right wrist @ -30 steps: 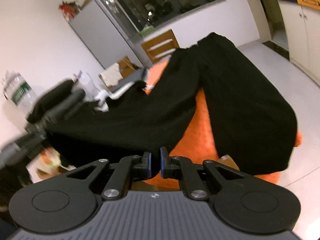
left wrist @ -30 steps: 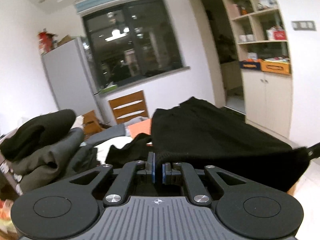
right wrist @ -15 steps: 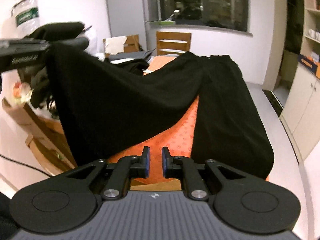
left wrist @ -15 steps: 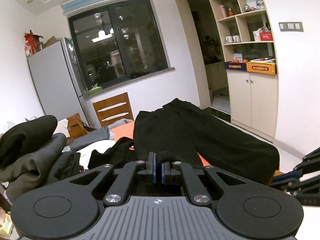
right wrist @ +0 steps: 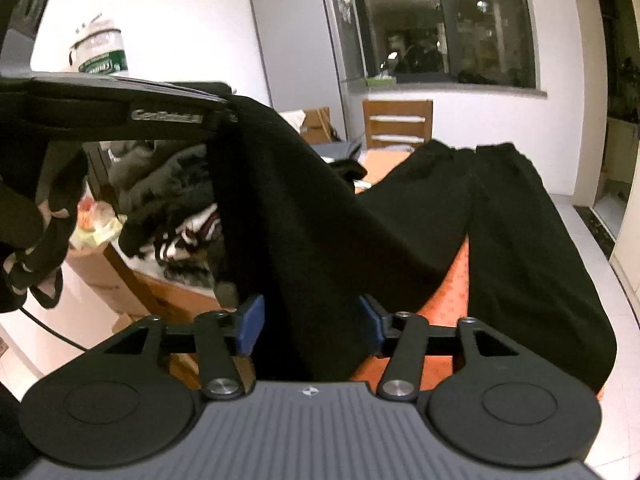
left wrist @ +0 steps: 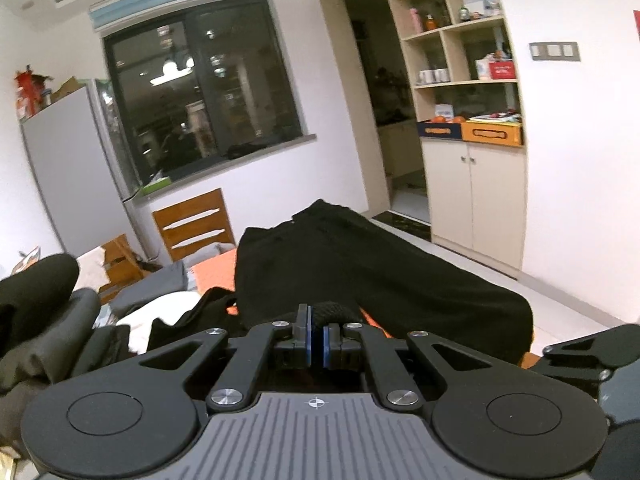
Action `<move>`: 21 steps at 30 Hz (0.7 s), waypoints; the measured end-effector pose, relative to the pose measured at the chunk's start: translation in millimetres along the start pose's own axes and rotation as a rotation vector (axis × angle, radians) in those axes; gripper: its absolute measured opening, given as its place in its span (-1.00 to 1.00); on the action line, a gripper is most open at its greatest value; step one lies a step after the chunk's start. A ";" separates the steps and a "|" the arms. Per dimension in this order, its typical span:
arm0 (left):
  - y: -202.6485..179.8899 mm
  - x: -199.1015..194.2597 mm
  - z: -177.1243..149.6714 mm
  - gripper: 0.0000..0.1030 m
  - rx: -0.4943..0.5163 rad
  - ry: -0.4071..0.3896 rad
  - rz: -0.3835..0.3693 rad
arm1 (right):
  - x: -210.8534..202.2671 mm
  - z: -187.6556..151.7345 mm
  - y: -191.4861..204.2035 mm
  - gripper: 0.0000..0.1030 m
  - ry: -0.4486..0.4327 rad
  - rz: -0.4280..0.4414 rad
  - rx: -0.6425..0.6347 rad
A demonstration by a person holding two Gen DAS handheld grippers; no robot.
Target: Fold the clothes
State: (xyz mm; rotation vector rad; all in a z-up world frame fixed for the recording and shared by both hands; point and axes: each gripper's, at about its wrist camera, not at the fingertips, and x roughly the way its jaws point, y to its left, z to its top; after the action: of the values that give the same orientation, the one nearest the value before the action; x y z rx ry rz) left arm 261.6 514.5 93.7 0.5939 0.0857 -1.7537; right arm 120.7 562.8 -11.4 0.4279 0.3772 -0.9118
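My left gripper (left wrist: 316, 338) pinches the one pair of black trousers (left wrist: 360, 272) at twelve o'clock, right gripper (right wrist: 311, 322) opening around them.

- Left wrist cam sits just behind the left gripper (left wrist: 316, 340), looks forward and a bit down along its fingers, toward the far wall with the window (left wrist: 200, 92).
- It is very near the black trousers (left wrist: 360, 272); the shelf cabinet (left wrist: 472, 128) is far on the right.
- Right wrist cam sits behind the right gripper (right wrist: 310, 324), faces about the same way, low and close to the cloth.
- Both views share the trousers, wooden chair (left wrist: 192, 220), fridge (left wrist: 68, 168), window, and pile of clothes (left wrist: 44, 312) on the left.
- Each cam also sees the other gripper: left one at upper left in the right view, right one at the right edge of the left view.
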 end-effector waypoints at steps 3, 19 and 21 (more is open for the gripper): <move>-3.8 3.3 4.4 -0.85 0.016 -0.007 -0.011 | 4.9 -0.2 2.1 0.23 -0.014 -0.010 0.005; -1.1 5.1 6.0 -0.85 0.015 -0.010 0.004 | 29.8 8.2 -4.6 -0.90 -0.012 -0.069 -0.030; 4.1 1.9 0.7 -0.85 0.009 0.003 0.020 | 17.8 10.5 -6.2 -0.90 -0.029 -0.095 -0.052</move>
State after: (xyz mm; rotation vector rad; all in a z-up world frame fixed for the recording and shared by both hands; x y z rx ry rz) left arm 264.8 511.5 94.6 0.6019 0.0741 -1.7347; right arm 126.9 542.2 -12.3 0.3517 0.3964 -0.9971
